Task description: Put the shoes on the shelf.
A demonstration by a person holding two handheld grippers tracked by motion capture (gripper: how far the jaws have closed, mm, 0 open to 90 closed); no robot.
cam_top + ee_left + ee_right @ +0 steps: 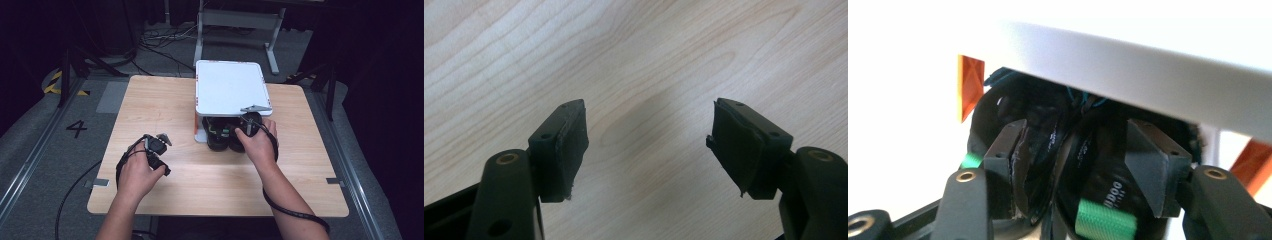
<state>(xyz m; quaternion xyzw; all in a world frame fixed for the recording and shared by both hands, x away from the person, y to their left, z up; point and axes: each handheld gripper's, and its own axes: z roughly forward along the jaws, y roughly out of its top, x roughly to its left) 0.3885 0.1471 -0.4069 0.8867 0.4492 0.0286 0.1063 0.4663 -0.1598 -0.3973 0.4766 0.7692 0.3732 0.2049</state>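
While the person's left hand rests low on the near left part of the wooden worktop, the right hand is up against the front of a small white shelf rack that stands at the far middle of the worktop. Under the rack's flat white top sits a pair of black shoes, side by side, heels toward the person, each with a green pull tab at the back. The shoes lie in the space below the white top, partly poking out at the near side.

The right gripper points into that space. In the right gripper view its fingers stand apart around the two adjoining heel rims: one finger sits inside the opening of the shoe on the left of that view, the other inside the opening of the shoe on its right. The fingers look parted rather than squeezing, though the one on the left lies close against the shoe's collar; I cannot tell whether it touches. Orange corner pieces of the rack show on either side under the white top.

The left gripper is well apart from the shoes and the rack. In the left gripper view its fingers are spread wide with bare wood grain between them, gripping nothing, hovering just over the worktop. A black cable trails from the right gripper along the forearm.
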